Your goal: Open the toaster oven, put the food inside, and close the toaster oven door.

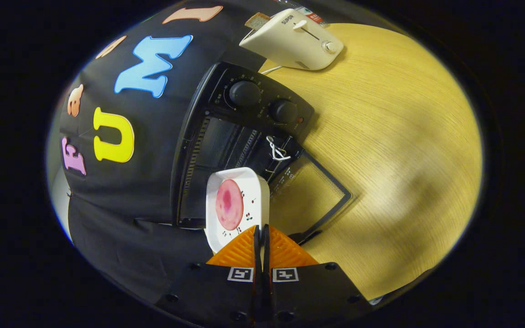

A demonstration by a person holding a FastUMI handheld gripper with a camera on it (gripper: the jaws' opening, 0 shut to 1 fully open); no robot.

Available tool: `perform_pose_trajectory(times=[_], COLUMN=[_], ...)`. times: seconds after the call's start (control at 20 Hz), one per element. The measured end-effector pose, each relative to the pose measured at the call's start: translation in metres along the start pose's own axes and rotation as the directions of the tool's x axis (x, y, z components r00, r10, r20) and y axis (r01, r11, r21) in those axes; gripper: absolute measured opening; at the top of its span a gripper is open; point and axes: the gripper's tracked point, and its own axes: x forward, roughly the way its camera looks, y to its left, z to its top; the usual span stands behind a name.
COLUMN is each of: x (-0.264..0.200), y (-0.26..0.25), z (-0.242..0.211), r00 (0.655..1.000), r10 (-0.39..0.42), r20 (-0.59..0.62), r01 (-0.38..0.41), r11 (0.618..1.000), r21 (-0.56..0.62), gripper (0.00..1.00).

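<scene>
Item: food (pixel 229 204). A round, flat, pink slice with a darker centre, resembling sliced meat, is carried flat on a small white plate (pixel 253 182). The plate is squarish with rounded corners, glossy, and printed with small cherry-like motifs.

Holding tool: gripper (pixel 261 234). The fingers are drawn nearly together on the near rim of the plate, pinched edge-on, so that the food is moved without being touched. The ribbed pads (pixel 239 253) appear suited to gripping a thin, smooth rim.

Position: plate and food are held just ahead of the fingers, at the mouth of the toaster oven (pixel 226 150), above the near edge of its cavity. The plate is judged not yet set down inside.

Receiving unit: the toaster oven is black, boxy, with slotted inner walls and two round knobs (pixel 245 93) on its control panel. Its glass door (pixel 310 193) is folded fully down onto the table (pixel 390 136), leaving the cavity free for loading. A white cord tie (pixel 277 149) is seen at the opening.

Surroundings: pale wood-grain table, matte. Beyond the oven stands a cream pop-up toaster (pixel 294 41), smooth plastic, with a slice of bread (pixel 257 20) in its slot.
</scene>
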Motion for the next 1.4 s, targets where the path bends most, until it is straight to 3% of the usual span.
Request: perform_pose_trajectory(times=[0.65, 1.4], x=[0.083, 0.122], y=[0.027, 0.049], z=[0.022, 0.051], r00=[0.994, 0.981], r10=[0.038, -0.045], r20=[0.102, 0.187], r01=[-0.058, -0.012], r11=[0.978, 0.956], r21=[0.201, 0.292], gripper=[0.02, 0.02])
